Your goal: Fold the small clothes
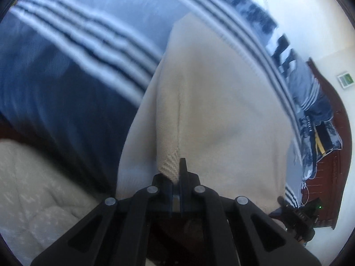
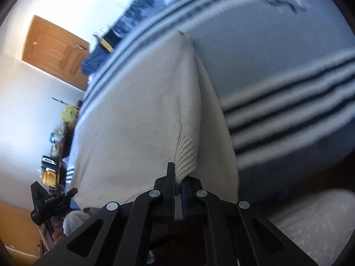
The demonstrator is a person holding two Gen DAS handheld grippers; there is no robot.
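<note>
A cream knitted garment (image 1: 217, 102) lies spread over a blue bedspread with white stripes (image 1: 73, 51). My left gripper (image 1: 177, 177) is shut on a ribbed corner of the garment, which rises into the closed jaws. In the right wrist view the same cream garment (image 2: 137, 115) stretches away from me. My right gripper (image 2: 177, 177) is shut on its other ribbed corner (image 2: 186, 155). The other gripper shows at the edge of each view: the right one (image 1: 295, 212) low on the right, the left one (image 2: 51, 201) low on the left with a hand on it.
A pale quilted cover (image 1: 37, 195) lies near me at the bed's edge. A dark wooden headboard (image 1: 332, 155) and patterned pillows (image 1: 310, 110) stand at the far end. In the right wrist view a wooden door (image 2: 57, 51) and cluttered shelves (image 2: 57, 137) line the wall.
</note>
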